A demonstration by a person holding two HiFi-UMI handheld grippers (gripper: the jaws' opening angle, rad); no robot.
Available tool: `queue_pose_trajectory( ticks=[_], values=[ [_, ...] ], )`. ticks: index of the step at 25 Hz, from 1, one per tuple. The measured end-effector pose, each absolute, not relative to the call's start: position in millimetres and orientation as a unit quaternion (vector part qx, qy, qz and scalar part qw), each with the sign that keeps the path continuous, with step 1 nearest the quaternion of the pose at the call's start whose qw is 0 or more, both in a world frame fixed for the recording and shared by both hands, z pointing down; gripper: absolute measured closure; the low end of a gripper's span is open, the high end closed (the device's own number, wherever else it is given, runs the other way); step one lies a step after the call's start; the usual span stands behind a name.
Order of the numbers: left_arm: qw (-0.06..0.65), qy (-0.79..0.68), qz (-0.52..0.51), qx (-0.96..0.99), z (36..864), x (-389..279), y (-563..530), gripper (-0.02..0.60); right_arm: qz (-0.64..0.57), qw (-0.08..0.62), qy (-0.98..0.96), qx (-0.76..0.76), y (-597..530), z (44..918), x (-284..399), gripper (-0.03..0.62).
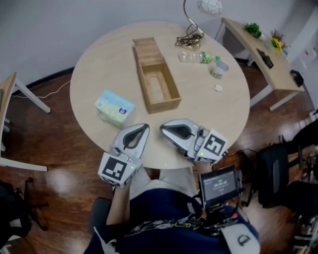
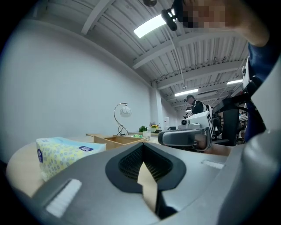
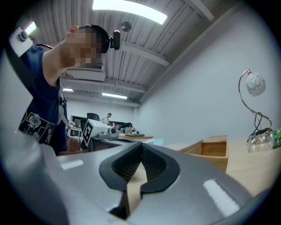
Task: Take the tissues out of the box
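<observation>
Nearest, at 6 o'clock in the head view, the person in a dark blue top point(image 1: 164, 218) has a small lit screen point(image 1: 218, 182) at the waist. Just beyond, both grey grippers are over the 6 o'clock edge of the round pale wooden table point(image 1: 99, 64). The left gripper point(image 1: 142, 127) points toward 1 o'clock and the right gripper point(image 1: 165, 128) toward 10 o'clock, so their tips are near each other but apart. Each gripper's own view shows its claw clenched, the pads meeting with nothing between them.

At 10 o'clock from the left gripper lies the soft pale blue and green pack of tissues point(image 1: 114, 108). It is flat on the tabletop, outside the box and just beside the box's left long wall.

The open rectangular wooden box point(image 1: 164, 105) runs from the table's centre toward 12 o'clock, with its sliding lid point(image 1: 146, 48) drawn out at the far end.

At 1 o'clock from the box, a clear plastic bottle with a green label point(image 1: 198, 57) lies on its side. A small cup point(image 1: 219, 69) stands just to its right.

At the table's 1 o'clock rim are tangled cables point(image 1: 189, 39) and a curved-stem lamp with a white globe point(image 1: 208, 6). Farther off at 2 o'clock is a long pale desk point(image 1: 258, 54).
</observation>
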State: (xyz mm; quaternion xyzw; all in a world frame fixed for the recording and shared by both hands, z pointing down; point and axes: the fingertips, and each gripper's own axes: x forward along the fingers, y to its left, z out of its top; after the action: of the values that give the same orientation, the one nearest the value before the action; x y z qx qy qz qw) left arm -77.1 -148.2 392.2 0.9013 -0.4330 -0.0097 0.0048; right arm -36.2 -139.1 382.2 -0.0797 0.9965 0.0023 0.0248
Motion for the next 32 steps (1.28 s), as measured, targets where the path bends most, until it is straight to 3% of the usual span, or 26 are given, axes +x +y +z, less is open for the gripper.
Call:
queue_pose_trajectory(
  ticks=[11,26,32],
  values=[
    [-0.007,-0.414,-0.009,0.910,393,-74,-143,0.579,0.026,0.080,0.984,-0.158,-153,364,-10,0.594],
    [0.012,-0.416,0.013,0.909,402,-74,-151,0.578,-0.002,-0.002,0.990,-0.140,-161,398,-30,0.594],
    [0.009,-0.423,0.002,0.906,401,-77,-148,0.578,-0.004,-0.001,0.992,-0.124,-155,396,-33,0.594]
  ],
)
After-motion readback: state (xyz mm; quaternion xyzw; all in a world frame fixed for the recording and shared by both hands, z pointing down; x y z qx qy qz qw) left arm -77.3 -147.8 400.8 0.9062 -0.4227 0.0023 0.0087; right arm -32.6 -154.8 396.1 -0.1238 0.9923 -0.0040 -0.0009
